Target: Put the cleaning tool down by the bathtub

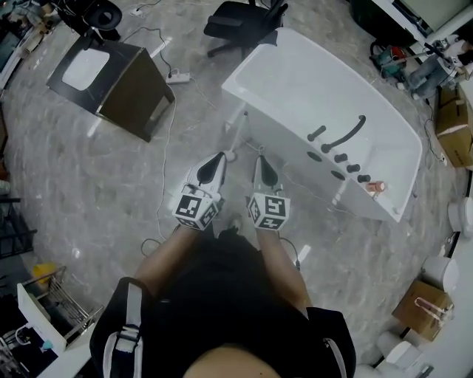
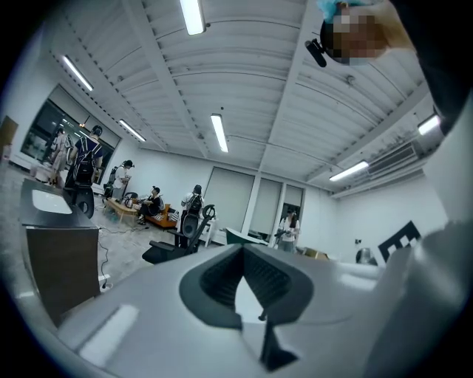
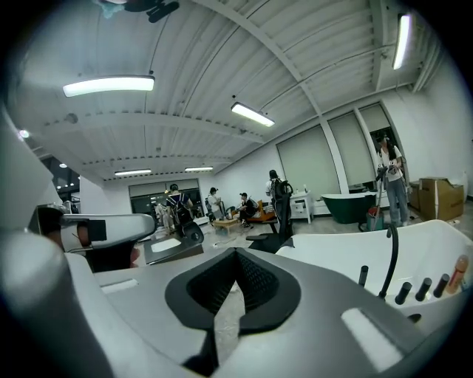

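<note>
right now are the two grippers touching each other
Apart. The head view shows the left gripper and the right gripper side by side, with a strip of grey floor between them.

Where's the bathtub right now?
Head view, upper right: the white bathtub stands just ahead and right of the right gripper, a black office chair beyond its far end.

Looks like a large open test lab, not a home: free-standing white bathtub [image 1: 310, 88] on a grey marbled floor [image 1: 89, 170], with a power strip [image 1: 178, 76], an office chair [image 1: 236, 26] and cardboard boxes [image 1: 452, 133] around it, under ribbed ceiling strip lights [image 2: 219, 131], with people [image 2: 157, 201] gathered in the background.
</note>
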The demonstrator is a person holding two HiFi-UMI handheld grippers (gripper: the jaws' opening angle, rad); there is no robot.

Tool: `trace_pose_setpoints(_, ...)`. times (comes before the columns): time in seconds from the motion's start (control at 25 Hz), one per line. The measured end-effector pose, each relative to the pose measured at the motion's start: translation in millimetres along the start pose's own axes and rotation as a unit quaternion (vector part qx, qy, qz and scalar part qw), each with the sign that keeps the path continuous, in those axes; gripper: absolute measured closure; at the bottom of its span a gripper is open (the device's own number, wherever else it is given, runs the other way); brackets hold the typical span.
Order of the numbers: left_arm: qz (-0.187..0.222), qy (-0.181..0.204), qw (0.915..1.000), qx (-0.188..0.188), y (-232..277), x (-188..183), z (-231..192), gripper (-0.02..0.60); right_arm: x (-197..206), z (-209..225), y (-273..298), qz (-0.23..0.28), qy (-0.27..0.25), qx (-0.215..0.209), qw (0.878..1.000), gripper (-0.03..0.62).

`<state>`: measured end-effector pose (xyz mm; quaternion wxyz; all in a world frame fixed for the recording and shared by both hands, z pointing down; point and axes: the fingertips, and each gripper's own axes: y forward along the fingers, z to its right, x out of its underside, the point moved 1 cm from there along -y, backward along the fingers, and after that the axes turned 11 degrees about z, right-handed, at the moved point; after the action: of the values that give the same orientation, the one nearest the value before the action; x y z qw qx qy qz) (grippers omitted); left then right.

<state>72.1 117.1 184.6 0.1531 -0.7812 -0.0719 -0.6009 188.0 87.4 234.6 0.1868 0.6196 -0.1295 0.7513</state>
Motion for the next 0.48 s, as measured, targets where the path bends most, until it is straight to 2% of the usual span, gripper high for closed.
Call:
trace_pose_setpoints(0.16, -0.003, 0.006, 1.0, -0.005, -15, -5, 13, 0.574, -12, -11, -20, 0.008, -0.003, -0.017, 1.0, 0.595)
trace_pose_setpoints(0.48, -0.018, -0.002, 0.9998, 0.0, -44, -13, 5, 0.574, -18, -39, -37, 0.011, -0.002, -0.021, 1.0, 0.595)
